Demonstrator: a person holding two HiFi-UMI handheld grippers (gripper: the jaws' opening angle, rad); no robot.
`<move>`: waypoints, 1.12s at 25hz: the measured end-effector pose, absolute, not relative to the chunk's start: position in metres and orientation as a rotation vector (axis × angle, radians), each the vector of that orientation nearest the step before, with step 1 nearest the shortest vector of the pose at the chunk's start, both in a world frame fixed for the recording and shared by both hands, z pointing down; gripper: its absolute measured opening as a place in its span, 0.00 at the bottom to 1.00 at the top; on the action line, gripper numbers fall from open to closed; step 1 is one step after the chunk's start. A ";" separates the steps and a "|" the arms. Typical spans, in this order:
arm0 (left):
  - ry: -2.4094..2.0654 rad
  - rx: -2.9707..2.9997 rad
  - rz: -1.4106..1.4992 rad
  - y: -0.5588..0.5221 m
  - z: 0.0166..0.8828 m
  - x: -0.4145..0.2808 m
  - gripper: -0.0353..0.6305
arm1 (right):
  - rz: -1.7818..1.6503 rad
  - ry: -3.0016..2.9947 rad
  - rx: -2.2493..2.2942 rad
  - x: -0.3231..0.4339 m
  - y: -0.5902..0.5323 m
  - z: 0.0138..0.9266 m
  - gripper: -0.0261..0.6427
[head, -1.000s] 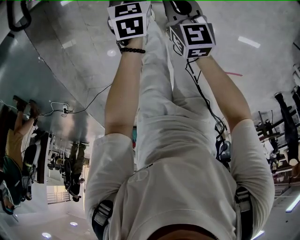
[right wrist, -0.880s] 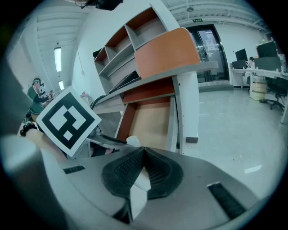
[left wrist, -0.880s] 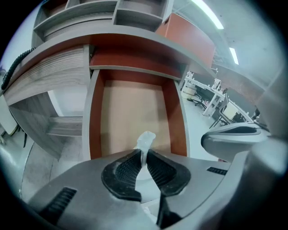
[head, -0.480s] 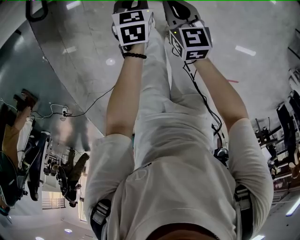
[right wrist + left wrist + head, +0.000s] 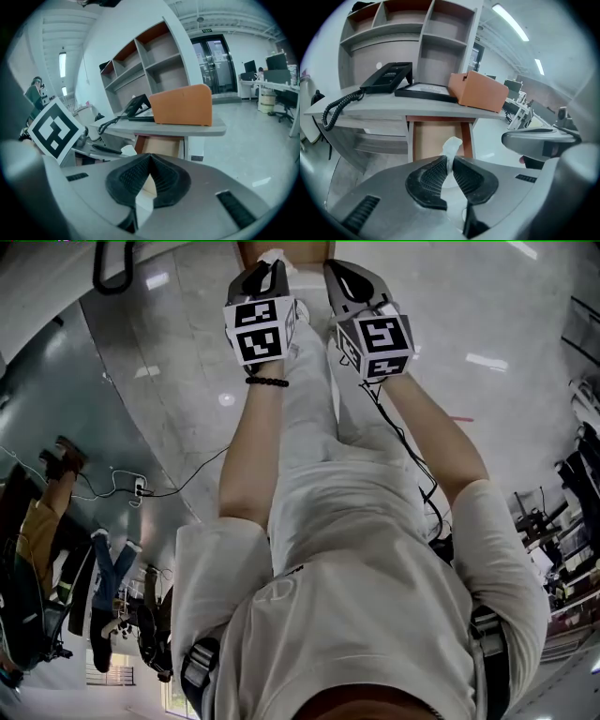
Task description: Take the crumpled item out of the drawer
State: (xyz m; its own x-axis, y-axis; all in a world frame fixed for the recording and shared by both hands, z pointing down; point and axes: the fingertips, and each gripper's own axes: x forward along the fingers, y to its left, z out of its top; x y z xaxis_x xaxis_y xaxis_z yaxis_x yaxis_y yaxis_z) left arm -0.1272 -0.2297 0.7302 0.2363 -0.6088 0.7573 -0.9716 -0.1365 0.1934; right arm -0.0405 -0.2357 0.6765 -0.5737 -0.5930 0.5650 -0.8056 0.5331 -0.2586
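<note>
A white crumpled item (image 5: pixel 452 146) sticks up between the ribbed pads of my left gripper (image 5: pixel 450 160), which is shut on it. Behind it the brown drawer (image 5: pixel 426 140) stands pulled out under the grey desk top (image 5: pixel 370 108). In the head view the left gripper (image 5: pixel 266 276) holds the white item (image 5: pixel 272 256) just in front of the drawer (image 5: pixel 302 248). My right gripper (image 5: pixel 150 158) is shut with nothing between its pads and hangs beside the left one (image 5: pixel 345 277). The drawer (image 5: pixel 159 146) and the white item (image 5: pixel 127 150) also show in the right gripper view.
On the desk stand a black telephone (image 5: pixel 388 77) with a coiled cord, a flat black tray (image 5: pixel 425 92) and an orange box (image 5: pixel 478 91). Open shelves (image 5: pixel 440 42) rise behind them. Cables (image 5: pixel 169 465) lie on the shiny floor, and people stand at the left.
Both grippers sit lower in the head view than before, and the brown drawer has come into sight at the top edge. The left gripper's hold on the white item looks the same.
</note>
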 end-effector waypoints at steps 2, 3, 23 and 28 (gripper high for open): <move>-1.471 1.850 0.662 -0.232 0.713 -0.134 0.12 | 0.698 -2.366 1.156 -0.041 -0.238 0.663 0.04; -1.480 1.860 0.653 -0.232 0.703 -0.138 0.12 | 0.693 -2.368 1.160 -0.043 -0.237 0.656 0.04; -1.588 2.085 0.455 -0.220 0.495 -0.151 0.11 | 0.553 -2.461 1.322 -0.021 -0.243 0.479 0.04; -1.587 2.175 0.382 -0.217 0.440 -0.140 0.11 | 0.528 -2.481 1.389 -0.003 -0.245 0.436 0.04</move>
